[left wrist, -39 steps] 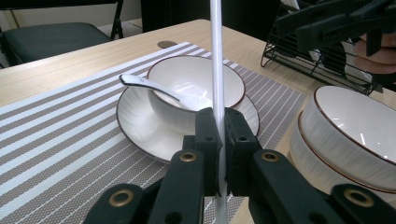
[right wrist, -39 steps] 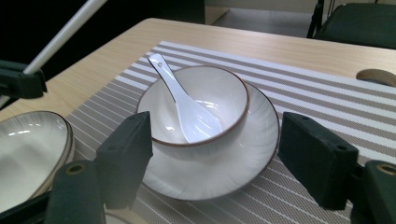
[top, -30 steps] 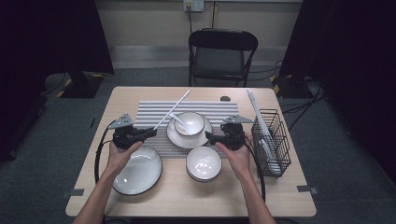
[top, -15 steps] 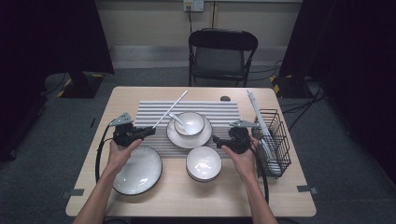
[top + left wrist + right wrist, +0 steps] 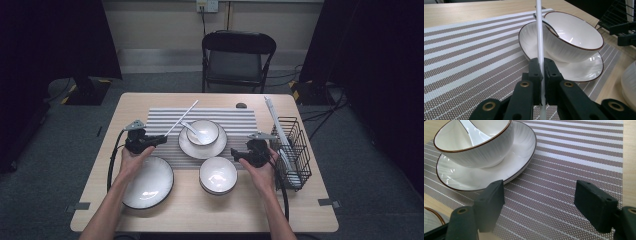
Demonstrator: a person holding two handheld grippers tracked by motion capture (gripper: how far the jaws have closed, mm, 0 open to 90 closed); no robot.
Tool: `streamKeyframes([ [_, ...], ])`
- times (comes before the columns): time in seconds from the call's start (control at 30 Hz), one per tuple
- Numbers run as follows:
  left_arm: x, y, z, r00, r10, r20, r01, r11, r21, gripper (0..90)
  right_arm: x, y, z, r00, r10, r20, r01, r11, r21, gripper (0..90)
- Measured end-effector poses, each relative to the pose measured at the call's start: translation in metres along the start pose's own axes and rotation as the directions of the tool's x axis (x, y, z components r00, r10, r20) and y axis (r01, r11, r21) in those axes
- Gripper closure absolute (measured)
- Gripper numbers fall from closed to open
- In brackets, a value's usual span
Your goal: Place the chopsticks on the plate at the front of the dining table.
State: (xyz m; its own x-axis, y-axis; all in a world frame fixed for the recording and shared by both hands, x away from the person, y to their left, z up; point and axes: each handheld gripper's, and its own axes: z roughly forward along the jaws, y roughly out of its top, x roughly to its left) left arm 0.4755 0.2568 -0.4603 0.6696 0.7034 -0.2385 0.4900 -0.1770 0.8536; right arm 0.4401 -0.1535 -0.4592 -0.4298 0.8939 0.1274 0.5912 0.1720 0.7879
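Left gripper view, lower centre: left gripper [image 5: 542, 75] clamps chopstick [image 5: 539, 35] for lifting; right gripper [image 5: 539, 202] stands spread, empty, over mat [image 5: 579, 152].

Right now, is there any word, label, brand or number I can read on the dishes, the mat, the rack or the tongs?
None: no readable text in these pictures.
The bowl, saucer, striped mat and wire rack are unmarked.
The left tongs, shut on the white stick, bear no lettering.
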Motion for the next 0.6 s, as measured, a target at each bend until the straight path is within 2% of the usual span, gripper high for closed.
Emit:
streamKeyframes([
  [0.1, 0.002, -0.001, 0.002, 0.9999, -0.009, -0.004, 0.009, 0.9999, 0.011, 86.0, 0.000, 0.000, 0.001, 0.9999, -0.012, 0.011, 0.012, 1.000, 0.007, 23.8],
  [0.17, 0.002, 0.003, 0.002, 1.0000, 0.007, -0.004, -0.007, 0.9995, 0.031, 86.0, 0.000, -0.001, 0.001, 0.9999, -0.010, 0.011, 0.010, 1.000, 0.012, 23.8],
  [0.3, 0.003, 0.011, 0.004, 1.0000, -0.002, -0.004, 0.002, 1.0000, 0.007, 86.0, 0.000, -0.002, 0.001, 0.9998, -0.009, 0.016, 0.009, 1.000, 0.015, 23.9],
  [0.33, 0.004, 0.010, 0.005, 0.9999, -0.011, 0.003, 0.011, 0.9998, 0.019, 86.0, 0.000, -0.002, 0.001, 0.9998, -0.012, 0.017, 0.012, 1.000, 0.017, 23.9],
  [0.4, 0.006, 0.010, 0.010, 0.9999, -0.007, -0.014, 0.007, 0.9991, 0.042, 86.0, -0.001, -0.002, 0.001, 0.9997, -0.013, 0.019, 0.012, 1.000, 0.019, 23.9],
  [0.6, 0.008, 0.014, 0.016, 0.9997, -0.016, -0.018, 0.017, 0.9982, 0.057, 85.9, -0.002, -0.009, 0.003, 0.9997, -0.011, 0.021, 0.011, 1.000, 0.025, 24.9],
])
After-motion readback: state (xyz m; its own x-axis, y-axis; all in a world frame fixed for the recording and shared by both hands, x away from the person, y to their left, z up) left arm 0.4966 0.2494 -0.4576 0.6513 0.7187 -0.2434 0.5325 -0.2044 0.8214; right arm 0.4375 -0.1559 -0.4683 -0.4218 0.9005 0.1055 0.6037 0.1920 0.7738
